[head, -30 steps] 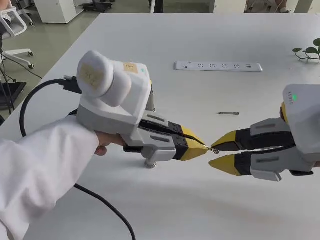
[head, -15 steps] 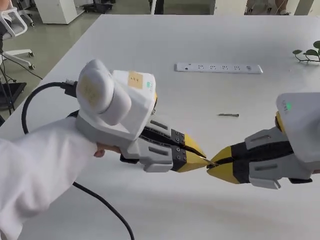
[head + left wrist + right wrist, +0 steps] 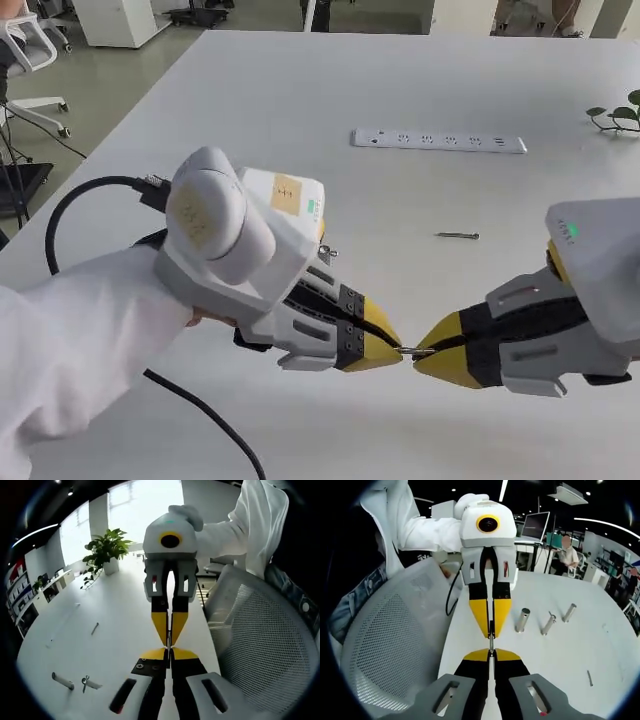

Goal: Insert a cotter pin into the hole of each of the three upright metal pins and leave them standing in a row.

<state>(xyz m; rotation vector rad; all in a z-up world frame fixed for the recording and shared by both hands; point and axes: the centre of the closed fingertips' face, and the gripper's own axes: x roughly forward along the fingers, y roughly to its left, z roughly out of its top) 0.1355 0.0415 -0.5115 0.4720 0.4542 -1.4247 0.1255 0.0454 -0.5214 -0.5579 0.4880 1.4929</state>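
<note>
Left gripper (image 3: 392, 352): my yellow tapered jaws clamped on the thin metal cotter pin (image 3: 408, 351).
Right gripper (image 3: 421, 354): apparently clamped on the same cotter pin.

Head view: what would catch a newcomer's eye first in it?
The left gripper and the right gripper meet tip to tip at the centre, both shut on a thin cotter pin. Behind them on the white table lie a loose pin and a power strip.
</note>
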